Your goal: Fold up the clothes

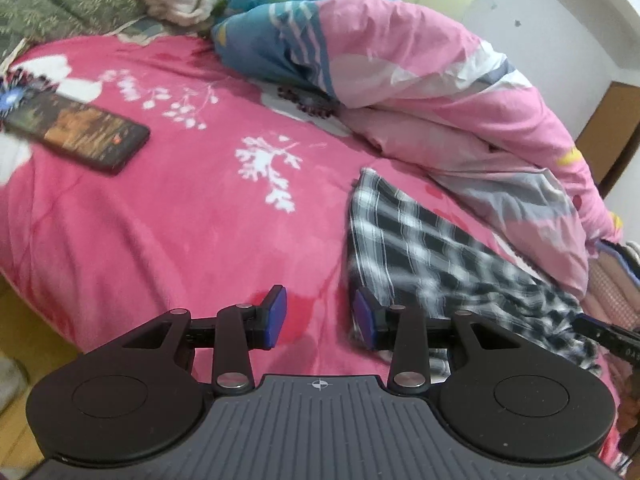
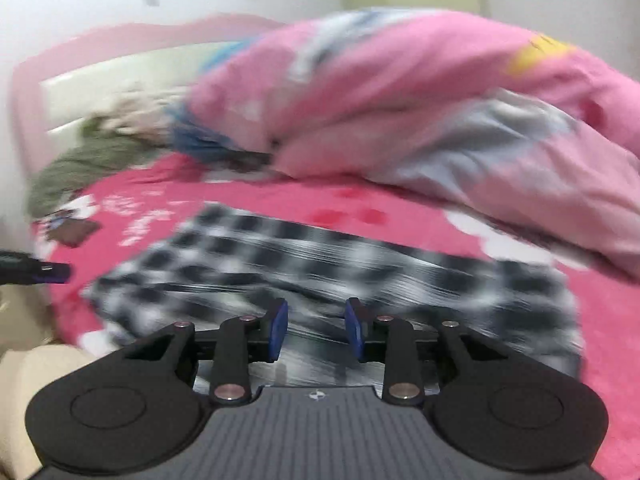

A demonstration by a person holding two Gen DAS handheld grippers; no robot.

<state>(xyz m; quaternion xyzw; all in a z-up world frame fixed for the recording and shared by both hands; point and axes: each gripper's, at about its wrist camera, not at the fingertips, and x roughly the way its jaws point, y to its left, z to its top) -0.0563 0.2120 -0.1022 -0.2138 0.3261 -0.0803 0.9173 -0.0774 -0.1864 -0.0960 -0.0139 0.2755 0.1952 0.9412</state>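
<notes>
The plaid garment (image 2: pixel 320 264) lies flat on the bed (image 1: pixel 160 240), long axis 9-to-3, directly at 12 o'clock of the nearer right hand-held gripper (image 2: pixel 316 330); both hand-held grippers' jaws narrowly parted, empty.

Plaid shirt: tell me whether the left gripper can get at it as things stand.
Probably yes. The left gripper is open and empty over the bedsheet, with the plaid shirt lying flat right beside its right-hand finger. Nothing lies between them; the phone and duvet sit well clear.
</notes>
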